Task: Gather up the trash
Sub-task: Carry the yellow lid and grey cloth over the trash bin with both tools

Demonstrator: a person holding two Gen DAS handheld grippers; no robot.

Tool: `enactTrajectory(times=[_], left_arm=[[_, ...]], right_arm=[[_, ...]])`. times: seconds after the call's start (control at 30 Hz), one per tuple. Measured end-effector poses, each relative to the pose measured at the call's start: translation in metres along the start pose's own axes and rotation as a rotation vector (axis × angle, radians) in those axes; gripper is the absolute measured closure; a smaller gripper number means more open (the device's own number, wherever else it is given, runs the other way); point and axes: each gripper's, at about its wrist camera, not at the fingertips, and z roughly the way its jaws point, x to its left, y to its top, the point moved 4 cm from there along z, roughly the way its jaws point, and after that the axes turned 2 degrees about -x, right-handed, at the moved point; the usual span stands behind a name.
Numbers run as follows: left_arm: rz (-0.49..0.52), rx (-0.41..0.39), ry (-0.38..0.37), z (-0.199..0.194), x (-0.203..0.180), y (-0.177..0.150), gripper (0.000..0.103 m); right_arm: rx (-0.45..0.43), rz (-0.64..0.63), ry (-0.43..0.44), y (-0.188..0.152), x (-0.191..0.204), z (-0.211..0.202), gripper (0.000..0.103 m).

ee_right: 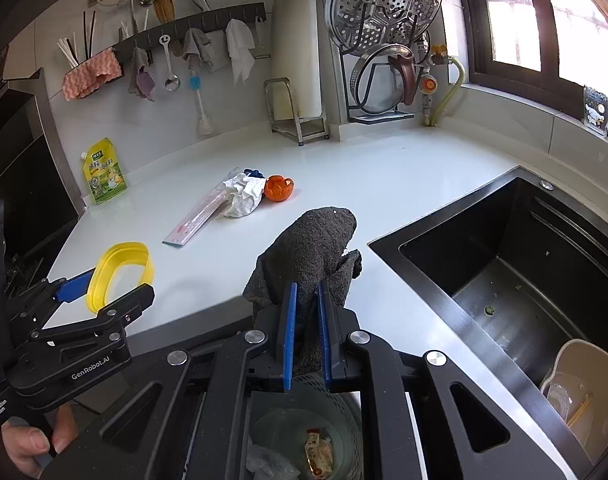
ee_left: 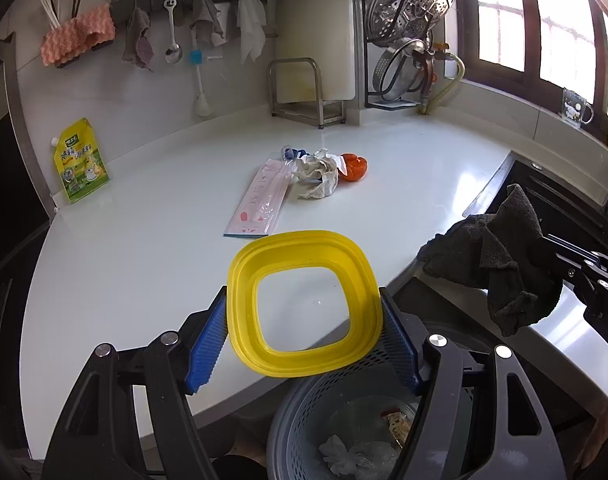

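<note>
Two tools are up over the white surface [ee_left: 143, 264]. Your left tool [ee_left: 304, 316] grips a yellow ring-shaped frame [ee_left: 304, 304] by its outer edges, above a grey perforated bin [ee_left: 295, 424] that has wrappers inside. Farther back on the surface lie a pink flat package [ee_left: 261, 200], crumpled paper [ee_left: 318, 178] and an orange peel [ee_left: 354, 167], close together. Your right tool [ee_right: 306, 320] is clamped nearly closed on a dark grey cloth [ee_right: 312, 248], left of the black sink [ee_right: 524, 280].
</note>
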Motion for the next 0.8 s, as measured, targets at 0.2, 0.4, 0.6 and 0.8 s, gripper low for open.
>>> enactTrajectory(times=[0.2,0.4,0.6,0.8], left_arm=[[-0.009,-0.001,0.004,-0.023,0.001,-0.024,0.034],[-0.014,0.021,0.005,-0.036,-0.001,-0.049,0.035],[-0.023,0.074,-0.009,-0.034,-0.009,-0.079,0.035],[-0.011,0.123,-0.026,-0.024,-0.022,-0.102,0.034]], right_arm=[[0.0,-0.037,-0.018,-0.028,0.02,-0.026,0.094],[0.041,-0.03,0.006,-0.059,0.024,-0.032,0.094],[0.12,-0.013,0.034,-0.096,0.024,-0.026,0.094],[0.161,-0.001,0.051,-0.117,0.024,-0.023,0.094]])
